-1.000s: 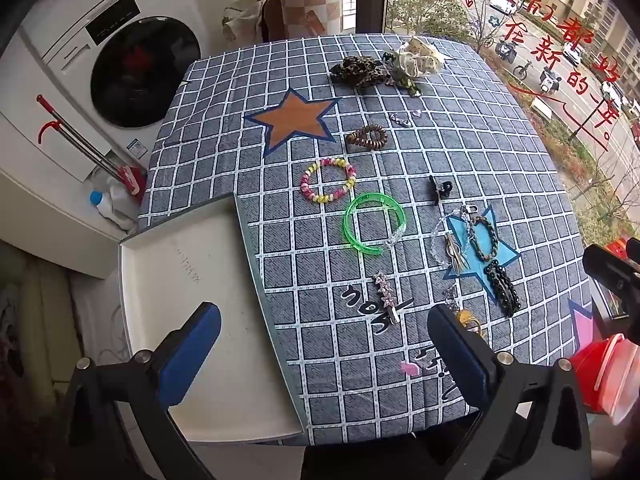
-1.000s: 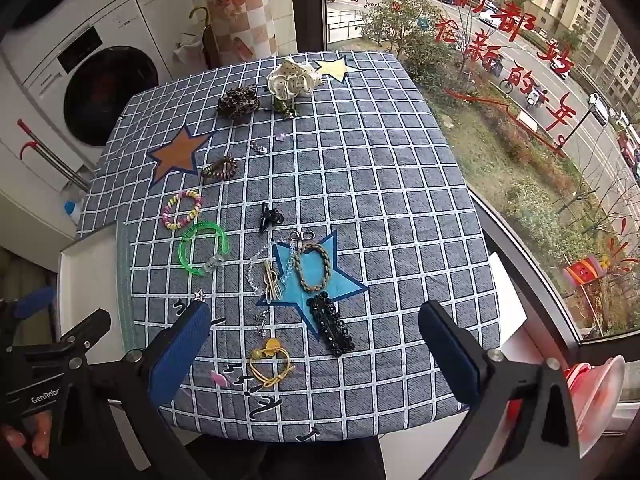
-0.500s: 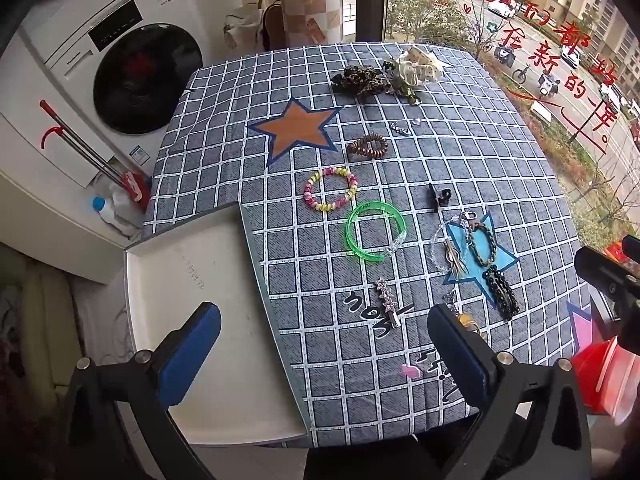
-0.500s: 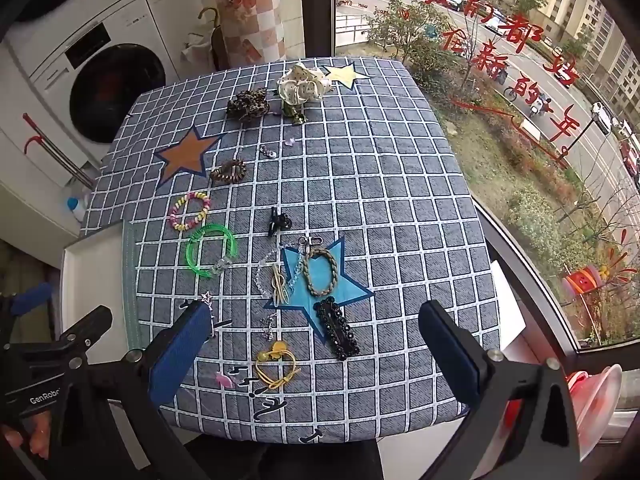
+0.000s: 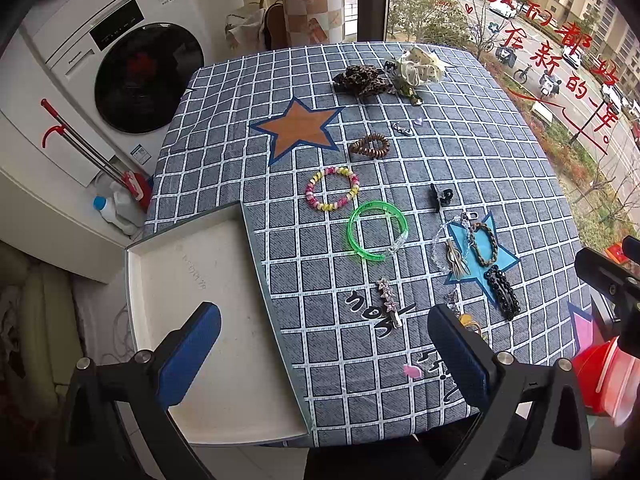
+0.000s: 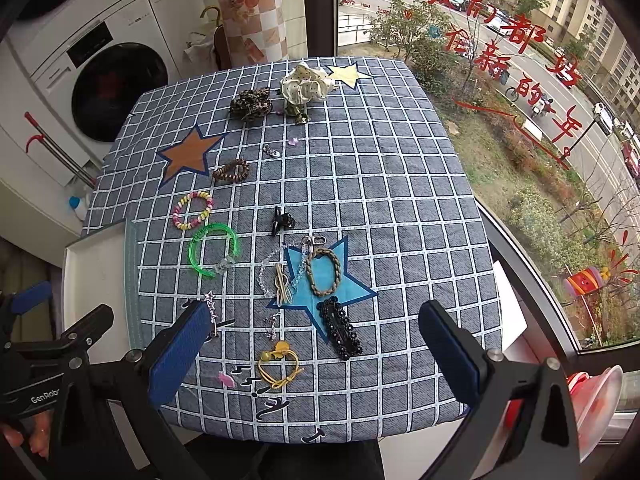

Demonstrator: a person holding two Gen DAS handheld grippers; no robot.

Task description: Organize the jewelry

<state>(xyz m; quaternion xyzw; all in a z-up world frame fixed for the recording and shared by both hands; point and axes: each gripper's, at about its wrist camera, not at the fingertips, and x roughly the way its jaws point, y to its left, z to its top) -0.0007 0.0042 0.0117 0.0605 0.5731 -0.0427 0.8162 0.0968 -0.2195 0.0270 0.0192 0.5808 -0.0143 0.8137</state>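
Surface (image 5: 460, 152): covered by a grey-blue checked cloth printed with stars; set beside a washing machine (image 5: 132, 76) and a large window (image 6: 520, 120) bearing red lettering.

White tray (image 5: 208, 320): at the surface's left edge, bare inside.

Jewelry, loose on the cloth:
- green bangle (image 5: 376, 234) at centre, pink-yellow bracelet (image 5: 331, 193) just behind it
- brown coil tie (image 5: 369, 147)
- black beaded clip (image 6: 340, 328) on the blue star, braided bracelet (image 6: 324, 271) beside it
- scrunchies at the far edge

Left gripper (image 5: 324, 356): jaws spread, holding nothing, over the tray's near corner.

Right gripper (image 6: 316, 356): jaws spread, empty, over the near edge.

Right view only: yellow hair tie (image 6: 279, 364) fully visible; a hand (image 6: 24, 436) on the left gripper's handle.
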